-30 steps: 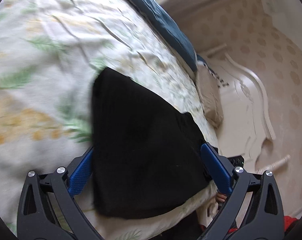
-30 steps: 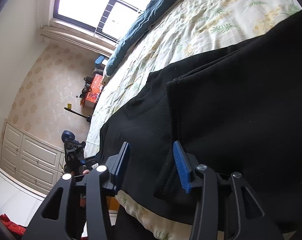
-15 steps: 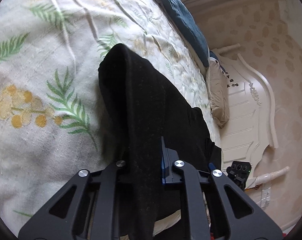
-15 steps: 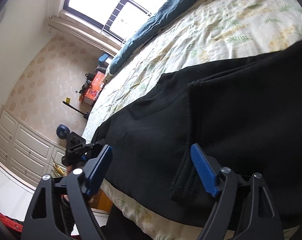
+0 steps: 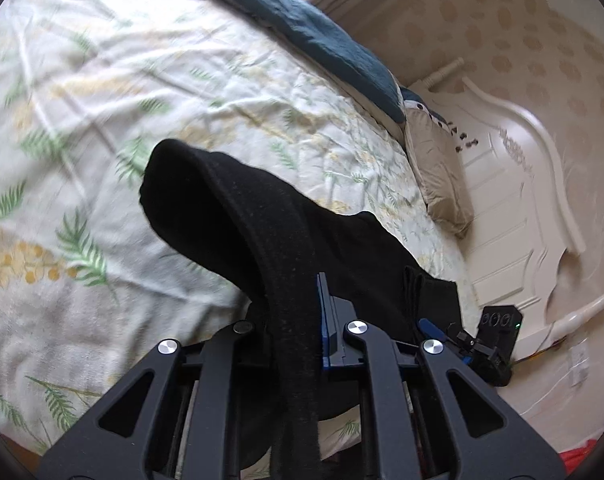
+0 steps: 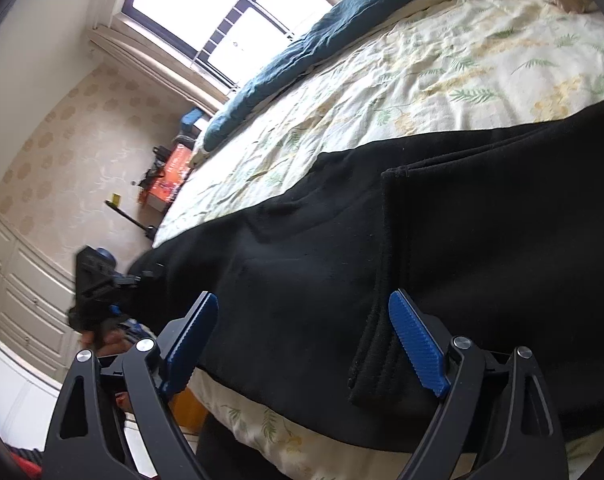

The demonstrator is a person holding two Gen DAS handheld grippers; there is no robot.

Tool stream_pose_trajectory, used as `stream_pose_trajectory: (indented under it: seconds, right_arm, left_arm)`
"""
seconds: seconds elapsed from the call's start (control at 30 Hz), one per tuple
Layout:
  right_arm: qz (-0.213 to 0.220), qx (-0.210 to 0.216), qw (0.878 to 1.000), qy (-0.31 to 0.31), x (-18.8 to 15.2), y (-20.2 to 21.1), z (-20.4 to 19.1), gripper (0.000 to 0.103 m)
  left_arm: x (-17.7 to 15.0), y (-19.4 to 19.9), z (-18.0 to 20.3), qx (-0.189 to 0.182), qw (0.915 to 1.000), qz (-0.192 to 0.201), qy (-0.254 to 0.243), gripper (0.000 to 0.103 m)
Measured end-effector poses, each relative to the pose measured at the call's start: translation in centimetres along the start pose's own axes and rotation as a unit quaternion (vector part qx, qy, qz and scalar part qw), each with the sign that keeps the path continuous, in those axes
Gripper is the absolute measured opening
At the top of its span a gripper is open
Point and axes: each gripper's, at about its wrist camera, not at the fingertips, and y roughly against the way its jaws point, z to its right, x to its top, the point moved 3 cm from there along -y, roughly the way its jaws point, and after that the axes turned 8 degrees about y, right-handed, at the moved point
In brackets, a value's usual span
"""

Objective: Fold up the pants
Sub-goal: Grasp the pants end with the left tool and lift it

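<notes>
A bedroom in someone's home. A wide bed (image 6: 442, 76) fills most of it, spread with a cream quilt (image 5: 101, 120) printed with green fronds and yellow flowers, a dark blue blanket (image 5: 322, 44) bunched along the far edge. A carved white headboard (image 5: 522, 184) stands behind a tan pillow (image 5: 438, 176). Patterned wallpaper (image 6: 61, 140), a bright window (image 6: 221, 12) and white cupboards (image 6: 21, 280) line the walls.

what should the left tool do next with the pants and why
Probably carry the pinched end across toward the right tool. The left tool is shut on a lifted fold of the black pants, while the right tool's jaws are opening and the rest lies flat on the bed.
</notes>
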Motion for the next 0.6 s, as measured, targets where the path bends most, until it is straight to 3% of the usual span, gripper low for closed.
stream_pose_trajectory:
  seconds: [0.33, 0.47, 0.6]
  right_arm:
    - [-0.024, -0.13, 0.99, 0.056, -0.4, 0.9, -1.2, 0.086]
    - [-0.025, -0.158, 0.984, 0.073, -0.9, 1.6, -1.3, 0.086]
    - [-0.016, -0.159, 0.985, 0.066, -1.3, 2.5, -0.9, 0.086]
  left_arm:
    - [-0.9, -0.3, 6.9, -0.001, 0.9989, 0.001, -0.047, 0.012]
    - [-1.4, -0.7, 9.2, 0.0, 0.9979, 0.001, -0.065, 0.012]
    - [-2.1, -1.6, 12.0, -0.002, 0.9967, -0.002, -0.081, 0.012]
